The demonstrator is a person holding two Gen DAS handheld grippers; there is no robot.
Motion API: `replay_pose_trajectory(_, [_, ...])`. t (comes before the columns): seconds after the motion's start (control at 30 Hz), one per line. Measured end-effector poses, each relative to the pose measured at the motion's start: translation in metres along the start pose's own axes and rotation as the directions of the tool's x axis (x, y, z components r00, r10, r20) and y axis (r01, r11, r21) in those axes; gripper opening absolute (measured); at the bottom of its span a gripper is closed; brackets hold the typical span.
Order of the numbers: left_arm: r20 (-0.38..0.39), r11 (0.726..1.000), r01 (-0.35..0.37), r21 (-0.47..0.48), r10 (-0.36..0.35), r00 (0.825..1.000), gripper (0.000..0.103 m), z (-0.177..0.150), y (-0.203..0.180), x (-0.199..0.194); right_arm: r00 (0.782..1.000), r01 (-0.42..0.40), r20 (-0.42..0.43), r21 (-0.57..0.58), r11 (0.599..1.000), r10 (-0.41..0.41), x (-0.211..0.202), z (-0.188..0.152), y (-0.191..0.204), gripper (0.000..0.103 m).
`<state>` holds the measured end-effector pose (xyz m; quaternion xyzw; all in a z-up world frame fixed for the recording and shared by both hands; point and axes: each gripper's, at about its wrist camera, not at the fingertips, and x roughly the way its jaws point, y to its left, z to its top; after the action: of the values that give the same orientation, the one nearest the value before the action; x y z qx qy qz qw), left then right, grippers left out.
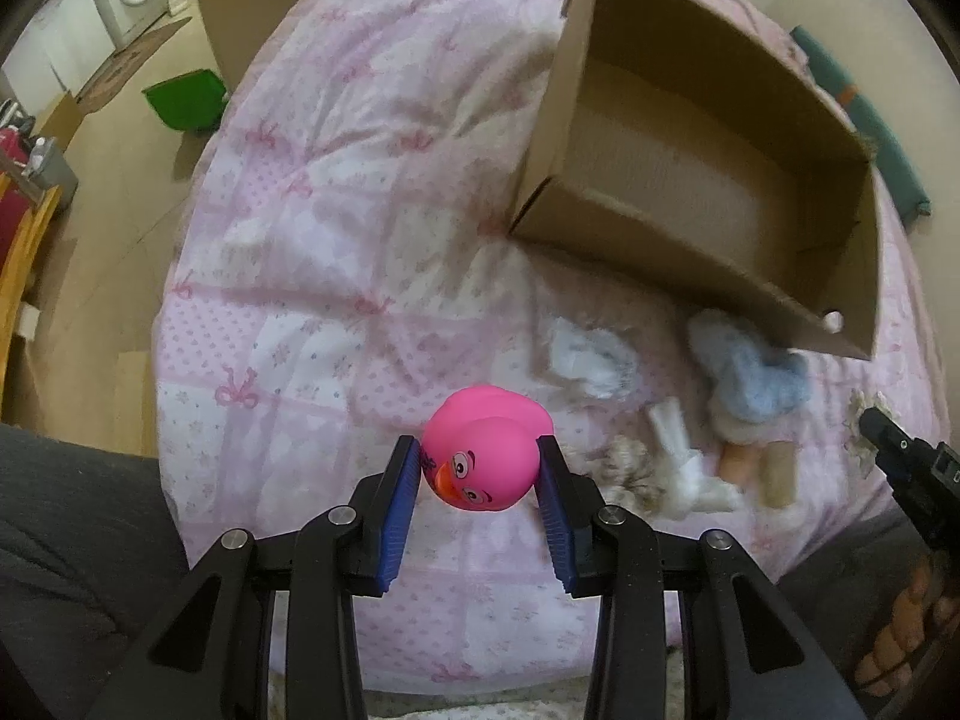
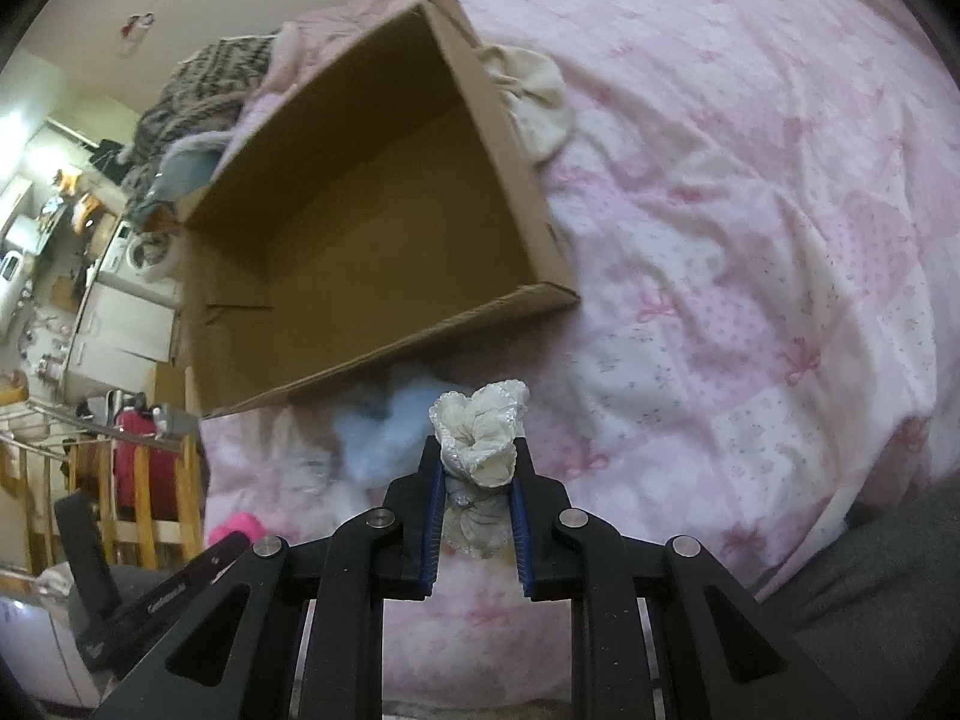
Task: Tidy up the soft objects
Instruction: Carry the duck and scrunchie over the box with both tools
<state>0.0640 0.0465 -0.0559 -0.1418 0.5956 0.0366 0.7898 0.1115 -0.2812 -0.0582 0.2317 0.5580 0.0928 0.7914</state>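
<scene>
Two grippers, each clamped on a toy above the pink quilt (image 1: 312, 276): left gripper (image 1: 479, 468) squeezes a pink duck (image 1: 480, 456); right gripper (image 2: 477, 462) pinches a white lace cloth (image 2: 480, 438). Beyond, an open cardboard box (image 1: 678, 240).

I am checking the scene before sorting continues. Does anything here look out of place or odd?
One thing: the pink rubber duck, clamped in the left gripper, is a moulded toy among cloth items. The cardboard box holds nothing visible, and nothing looks spilled or damaged.
</scene>
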Motion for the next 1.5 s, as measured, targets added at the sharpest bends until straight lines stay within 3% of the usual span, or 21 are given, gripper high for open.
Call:
replay_pose_trajectory(0.23, [0.161,0.994,0.019,0.108,-0.036,0.986,0.035,0.031,-0.031,-0.053,0.994,-0.064,0.078,-0.127,0.99,0.074,-0.042,0.015,0.039,0.021])
replay_pose_trajectory(0.43, [0.237,0.985,0.019,0.174,-0.061,0.97,0.035,0.066,-0.062,-0.072,0.987,-0.065,0.127,-0.232,0.971,0.096,-0.057,0.036,0.071,0.021])
replay_pose_trajectory(0.67, [0.259,0.972,0.0,0.235,-0.063,0.964,0.035,0.098,-0.09,-0.059,0.983,-0.057,0.155,-0.259,0.964,0.1,-0.041,0.062,0.088,0.021])
replay_pose_trajectory(0.83, [0.239,0.966,-0.02,0.256,-0.043,0.97,0.035,0.114,-0.101,-0.031,0.986,-0.032,0.147,-0.278,0.96,0.075,-0.012,0.073,0.089,0.021])
replay_pose_trajectory(1.23, [0.201,0.952,-0.035,0.304,-0.028,0.979,0.035,0.116,-0.111,0.034,0.998,0.032,0.052,-0.257,0.966,-0.019,0.055,0.075,0.062,0.021])
replay_pose_trajectory(1.5, [0.207,0.947,-0.088,0.31,0.023,0.978,0.035,0.117,-0.111,0.051,0.991,0.13,0.027,-0.322,0.938,-0.128,0.08,0.069,0.062,0.021])
